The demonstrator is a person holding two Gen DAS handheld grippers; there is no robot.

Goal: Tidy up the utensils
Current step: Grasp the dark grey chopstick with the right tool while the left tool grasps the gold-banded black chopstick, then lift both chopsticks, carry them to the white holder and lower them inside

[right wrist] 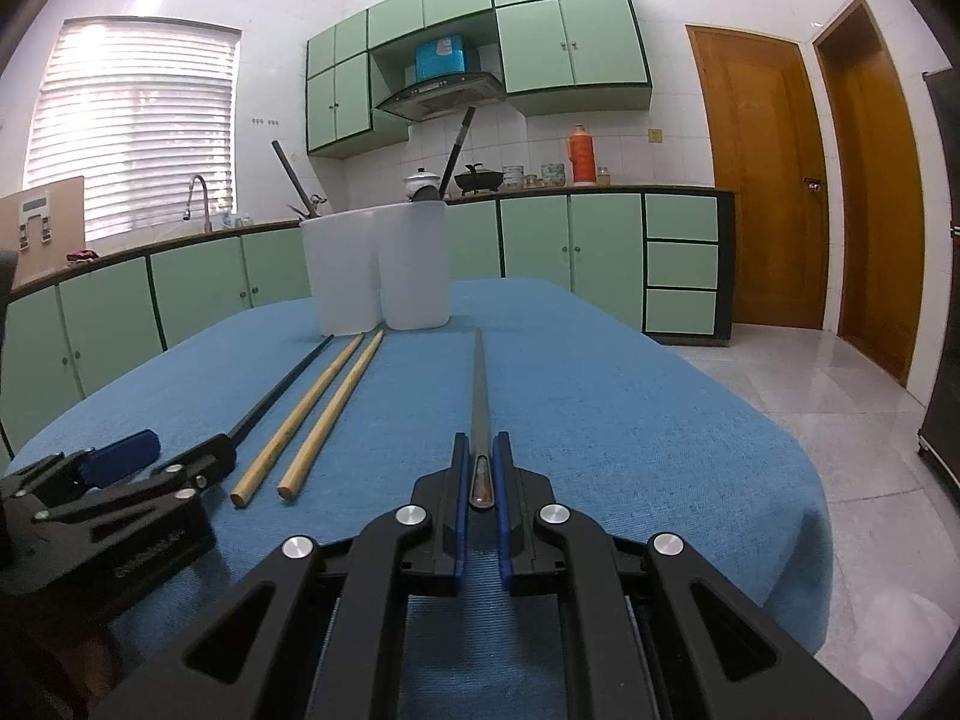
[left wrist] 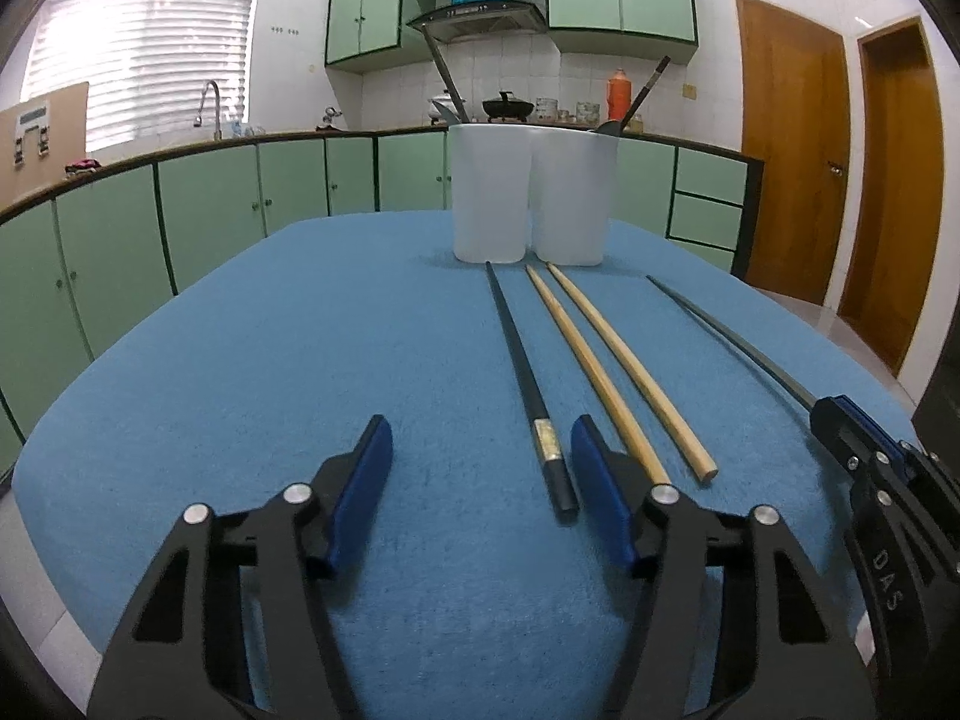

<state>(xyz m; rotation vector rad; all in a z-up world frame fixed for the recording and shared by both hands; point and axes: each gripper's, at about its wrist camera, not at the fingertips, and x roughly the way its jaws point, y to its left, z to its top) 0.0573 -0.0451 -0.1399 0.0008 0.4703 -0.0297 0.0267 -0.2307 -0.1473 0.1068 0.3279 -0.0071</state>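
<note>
right tool [right wrist: 480,456] clamped on dark chopstick [right wrist: 478,384] | left tool [left wrist: 480,456] apart | lift level, tip toward white holder [right wrist: 375,267] at desk [right wrist: 630,420] far edge

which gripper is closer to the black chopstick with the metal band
Left. The left gripper is open with the banded black chopstick lying between its fingers. The right gripper is off to its right, shut on the grey chopstick.

Blue cloth [left wrist: 360,330], tan chopsticks [left wrist: 600,372]
</note>
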